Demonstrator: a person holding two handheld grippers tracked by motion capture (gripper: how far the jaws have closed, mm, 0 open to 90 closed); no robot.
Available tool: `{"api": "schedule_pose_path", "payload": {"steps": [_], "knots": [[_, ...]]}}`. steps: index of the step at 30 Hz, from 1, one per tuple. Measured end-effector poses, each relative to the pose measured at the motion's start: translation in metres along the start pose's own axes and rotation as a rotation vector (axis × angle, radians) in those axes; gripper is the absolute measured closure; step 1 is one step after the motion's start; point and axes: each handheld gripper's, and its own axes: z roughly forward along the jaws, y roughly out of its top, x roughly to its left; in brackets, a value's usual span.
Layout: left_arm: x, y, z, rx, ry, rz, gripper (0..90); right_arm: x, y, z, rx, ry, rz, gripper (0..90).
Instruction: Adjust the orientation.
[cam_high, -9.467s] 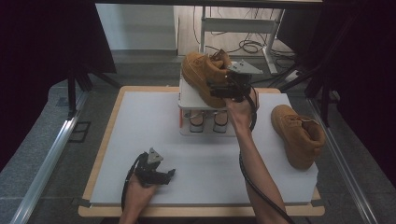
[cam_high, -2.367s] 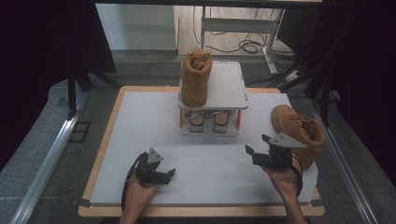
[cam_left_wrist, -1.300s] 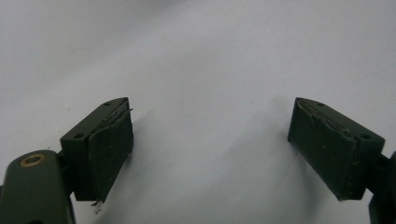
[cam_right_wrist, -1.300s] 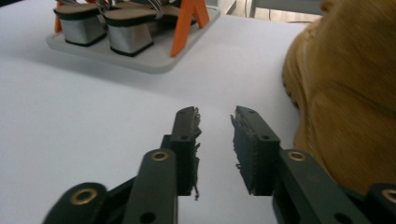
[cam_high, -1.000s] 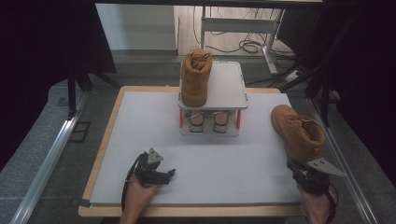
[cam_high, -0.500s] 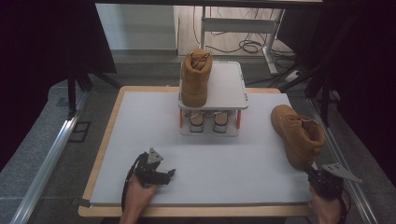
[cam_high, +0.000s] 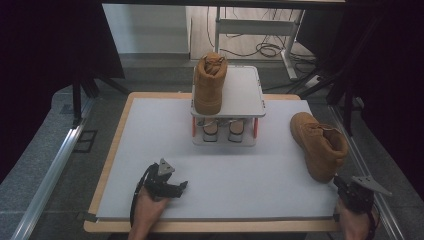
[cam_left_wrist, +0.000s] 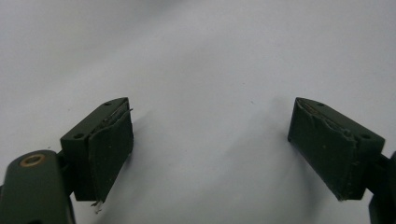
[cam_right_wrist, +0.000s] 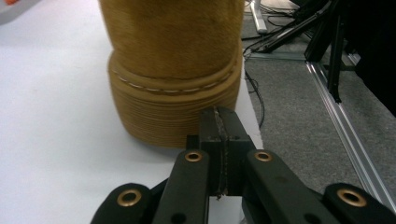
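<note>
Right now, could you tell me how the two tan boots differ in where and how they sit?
The boot on the rack stands on the white rack's top shelf, toe toward the person; the boot on the table sits lower, on the table at its right edge, angled. The closed right gripper is just behind its heel. Both are tan and upright.

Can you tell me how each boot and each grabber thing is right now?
Tan suede boot on the white rack: upright on the top shelf.
Tan suede boot on the table: upright on the white mat, untouched.
Left hand-held gripper: open, empty, over the mat.
Right hand-held gripper: shut, empty, just behind the table boot's heel.
</note>
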Motion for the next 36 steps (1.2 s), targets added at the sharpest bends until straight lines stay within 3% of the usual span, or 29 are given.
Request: {"api": "schedule_pose_path", "payload": {"steps": [14, 23, 27, 36], "knots": [[0.0, 0.0, 0.0, 0.0, 0.0, 0.0, 14.1, 0.0, -0.001, 0.005, 0.001, -0.009, 0.015, 89.7], [0.0, 0.0, 0.0, 0.0, 0.0, 0.001, 14.1, 0.008, -0.001, 0.003, 0.006, 0.02, -0.001, 89.7], [0.0, 0.0, 0.0, -0.001, 0.0, 0.0, 14.1, 0.006, -0.001, 0.003, 0.008, 0.041, 0.02, 89.3], [0.0, 0.0, 0.0, -0.001, 0.0, 0.0, 14.2, 0.009, 0.007, -0.014, -0.092, 0.073, 0.03, 67.0]]}}
